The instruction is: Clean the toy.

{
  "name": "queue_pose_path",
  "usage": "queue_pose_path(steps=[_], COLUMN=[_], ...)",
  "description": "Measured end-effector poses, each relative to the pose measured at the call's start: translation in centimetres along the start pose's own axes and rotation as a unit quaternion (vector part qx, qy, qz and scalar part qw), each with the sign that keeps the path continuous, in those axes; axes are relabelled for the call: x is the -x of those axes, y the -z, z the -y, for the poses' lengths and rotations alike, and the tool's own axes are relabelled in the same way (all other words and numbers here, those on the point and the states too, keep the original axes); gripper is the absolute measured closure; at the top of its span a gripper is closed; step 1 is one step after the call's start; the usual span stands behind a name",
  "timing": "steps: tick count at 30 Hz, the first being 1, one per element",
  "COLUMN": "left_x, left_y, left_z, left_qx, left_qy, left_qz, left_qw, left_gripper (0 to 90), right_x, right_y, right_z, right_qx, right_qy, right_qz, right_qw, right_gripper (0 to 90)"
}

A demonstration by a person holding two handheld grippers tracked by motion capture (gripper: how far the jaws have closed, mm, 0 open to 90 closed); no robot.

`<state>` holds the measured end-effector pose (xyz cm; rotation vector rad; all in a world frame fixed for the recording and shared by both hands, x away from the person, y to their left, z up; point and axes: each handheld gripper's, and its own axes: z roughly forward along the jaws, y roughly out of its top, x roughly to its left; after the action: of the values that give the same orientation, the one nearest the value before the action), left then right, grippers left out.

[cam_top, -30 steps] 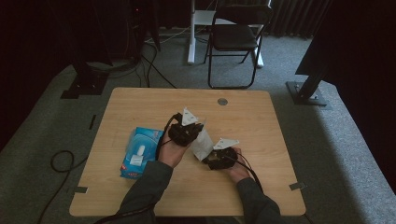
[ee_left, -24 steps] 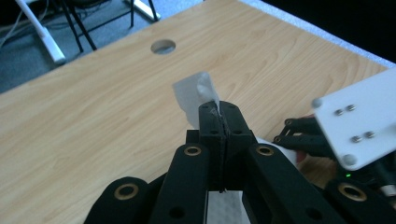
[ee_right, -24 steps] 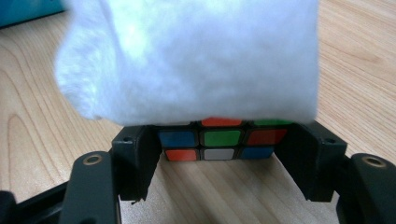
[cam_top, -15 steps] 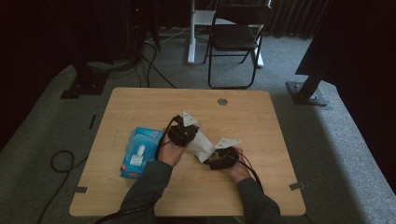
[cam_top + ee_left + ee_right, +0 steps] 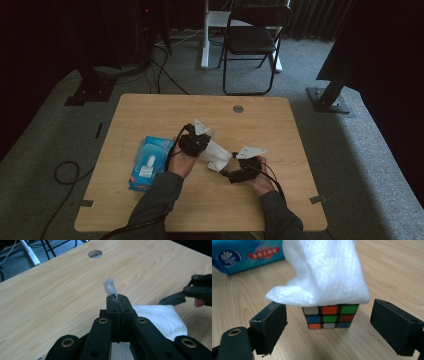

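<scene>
A white tissue (image 5: 215,154) drapes over a small colour puzzle cube (image 5: 330,316) that stands on the wooden table (image 5: 150,107). My left gripper (image 5: 117,298) is shut on one corner of the tissue (image 5: 160,317), and a thin tip of it pokes up past the jaws. In the high view my left gripper (image 5: 196,142) sits at the tissue's left end. My right gripper (image 5: 327,322) stands open; its jaws have just been opening, one pad on each side of the cube without touching it. The right gripper (image 5: 235,172) lies just right of the tissue (image 5: 322,272).
A blue tissue pack (image 5: 149,161) lies on the table left of my left hand, and its end is visible as the blue pack (image 5: 244,253). A round cable hole (image 5: 238,108) is near the far edge. A folding chair (image 5: 252,42) stands beyond the table.
My left gripper has come down and nearer, laying the tissue lower. My right gripper has drawn back a little to the right and its jaws have spread.
</scene>
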<state>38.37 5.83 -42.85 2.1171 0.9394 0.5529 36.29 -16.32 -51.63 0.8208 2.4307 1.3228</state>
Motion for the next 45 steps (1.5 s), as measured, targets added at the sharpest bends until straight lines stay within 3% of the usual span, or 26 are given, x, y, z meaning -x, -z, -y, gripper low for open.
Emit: queue_pose_path(steps=[10,15,18,22,24,27,28,33,35,39,42,45], left_x=[-0.2,-0.1,0.0,0.0,0.3,0.7,1.1,2.1,2.9,3.8,4.0,4.0], left_y=[-0.3,-0.4,-0.4,-0.4,-0.3,0.0,0.2,0.1,-0.6,-2.1,-2.7,-3.2], left_z=[0.2,0.2,0.3,0.3,0.3,0.2,0.3,0.4,0.8,1.9,2.4,2.7], left_qx=[-0.007,-0.009,-0.012,-0.012,-0.008,0.002,0.01,0.016,0.008,-0.02,-0.029,-0.037], left_qy=[0.0,-0.006,-0.011,-0.011,-0.012,-0.013,-0.014,-0.015,-0.021,-0.04,-0.04,-0.049], left_qz=[-0.004,-0.005,-0.008,-0.007,-0.004,0.008,0.023,0.052,0.062,0.056,0.056,0.051], left_qw=[1.0,0.9999,0.9998,0.9998,0.9999,0.9999,0.9996,0.9984,0.9978,0.9974,0.9972,0.9968], left_gripper=[89.6,89.6,89.6,89.6,89.6,89.5,89.4,89.2,88.9,88.5,88.2,84.8], right_x=[0.1,0.4,0.6,0.6,0.6,0.6,0.6,0.7,0.7,0.7,0.8,0.9], right_y=[1.6,2.1,1.8,1.1,0.9,0.2,-0.2,-0.7,-0.7,-0.6,-0.3,1.0], right_z=[-1.1,-1.5,-1.8,-2.1,-2.1,-2.0,-1.9,-1.5,-1.3,-1.3,-1.4,-1.6], right_qx=[0.043,0.065,0.075,0.067,0.063,0.049,0.039,0.025,0.026,0.026,0.029,0.039], right_qy=[-0.005,-0.019,-0.03,-0.034,-0.037,-0.039,-0.041,-0.047,-0.054,-0.053,-0.052,-0.034], right_qz=[-0.01,-0.003,0.018,0.042,0.044,0.055,0.061,0.071,0.069,0.071,0.068,0.057], right_qw=[0.999,0.9977,0.9966,0.9963,0.9964,0.9965,0.9965,0.9961,0.9958,0.9957,0.9959,0.997], right_gripper=[13.5,20.3,24.3,35.6,38.0,42.0,43.7,44.7,44.1,40.8,36.6,28.9])
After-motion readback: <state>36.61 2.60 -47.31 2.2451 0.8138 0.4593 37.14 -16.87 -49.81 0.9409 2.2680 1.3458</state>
